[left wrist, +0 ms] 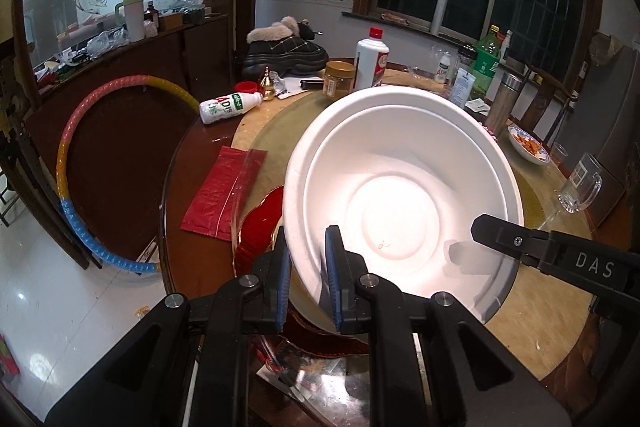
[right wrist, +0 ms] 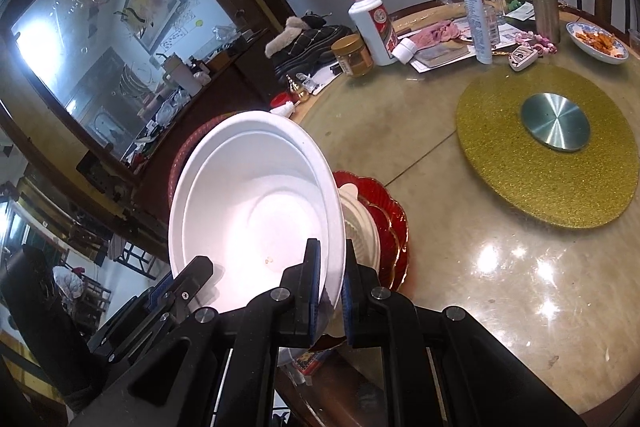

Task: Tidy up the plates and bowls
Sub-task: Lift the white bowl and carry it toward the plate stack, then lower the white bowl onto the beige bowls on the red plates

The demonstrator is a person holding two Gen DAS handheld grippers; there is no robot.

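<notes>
Both hand-held grippers pinch the white bowl [left wrist: 404, 195]: left hand-held gripper [left wrist: 308, 283] and right hand-held gripper [right wrist: 330, 287] clamp opposite rim edges, tilting it above the red plates [right wrist: 386, 223] on the surface [right wrist: 460, 267], probably for stacking; contact underneath is hidden.

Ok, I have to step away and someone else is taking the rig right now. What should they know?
Left claw: shut on the near rim of the white bowls, two nested, held tilted.
Right claw: shut on the rim on the other side.
Under the bowls: a white plate on a stack of red plates at the table edge.
Done: the bowls are nested.
Left: probably set them on the plates, let go, then see to the blue-rimmed dish across the table.
</notes>
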